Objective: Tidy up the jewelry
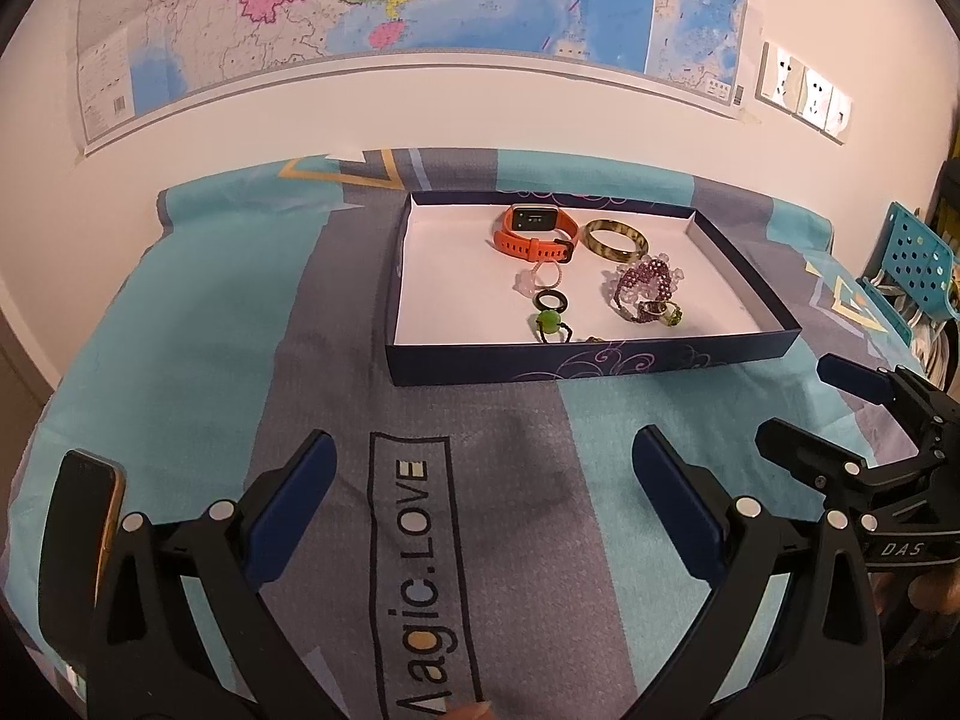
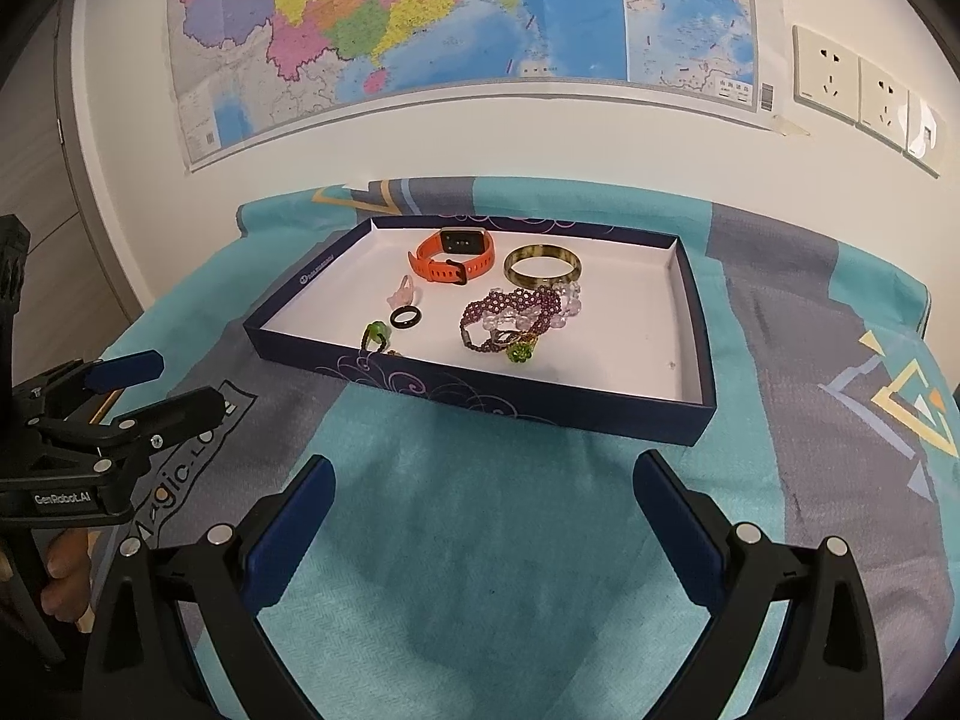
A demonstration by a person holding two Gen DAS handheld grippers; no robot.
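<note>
1. All the jewelry sits inside a shallow navy box lid (image 2: 690,300), white inside, on a teal and grey cloth (image 2: 468,540) over a table pushed against a wall with a map (image 2: 456,18)

2. The left gripper (image 1: 483,492) hovers low over the cloth with its blue pads spread wide and nothing between them; the right gripper (image 2: 483,510) is likewise parted and empty, just to the right of the left one

3. The box lies straight ahead of both grippers, its near wall between them and the pieces, so I would judge that any reach has to go forward and over that wall, then down

4. The box's long axis runs left to right across the view; the pieces cluster in its middle and toward the back, leaving the left part of the floor bare

5. Neither side looks clearly closer: from the left wrist view the box sits a bit right of centre, and from the right wrist view it is roughly centred, so the right gripper seems the better lined up

6. Count, as far as I can make out: one orange watch (image 2: 453,258) at the back, one amber bangle (image 2: 543,267) beside it, one purple beaded bracelet (image 2: 510,315) tangled with clear beads

7. Smaller things: one black ring (image 2: 406,317), one pink beaded ring (image 2: 401,294), one green bead ring (image 2: 377,335) near the front wall, one green-stone ring (image 2: 519,351) touching the purple bracelet

8. One dark phone-like slab (image 1: 90,516) lies at the left edge of the left wrist view
</note>
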